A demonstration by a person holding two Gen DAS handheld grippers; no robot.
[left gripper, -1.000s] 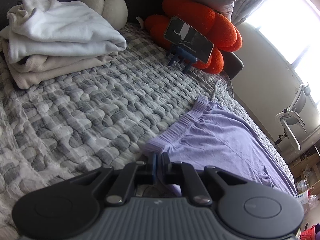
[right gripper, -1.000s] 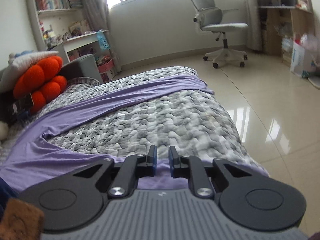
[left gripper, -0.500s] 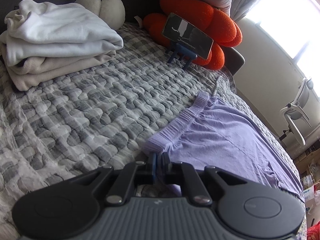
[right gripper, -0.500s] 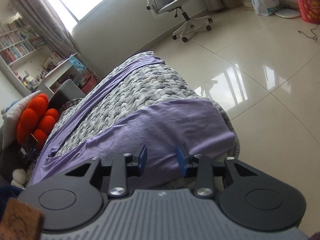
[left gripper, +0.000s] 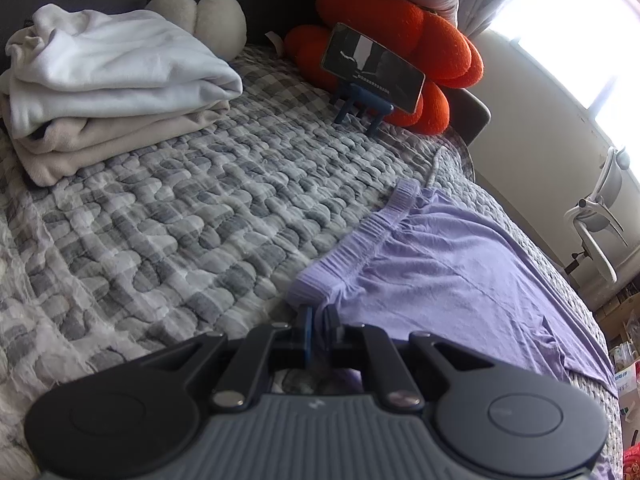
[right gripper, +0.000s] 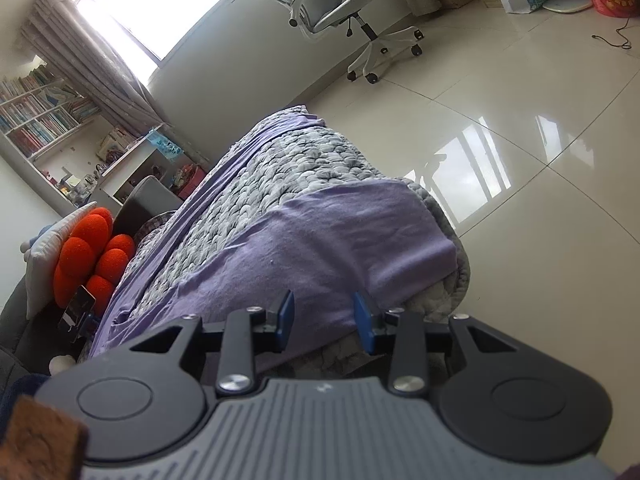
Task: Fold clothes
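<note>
On the grey checked quilt (left gripper: 168, 216), the lilac trousers (left gripper: 448, 276) lie spread flat, one leg running to the far end and another draped over the bed's corner (right gripper: 340, 236). The left gripper (left gripper: 318, 320) is clamped tight on the near corner of the elastic waistband. The right gripper (right gripper: 324, 320) holds nothing; its blue pads (right gripper: 286, 318) stand moderately apart above the draped leg. Folded white and beige clothes (left gripper: 108, 80) are stacked near the headboard. A phone on a stand (left gripper: 372, 68) sits before an orange cushion (left gripper: 436, 44).
</note>
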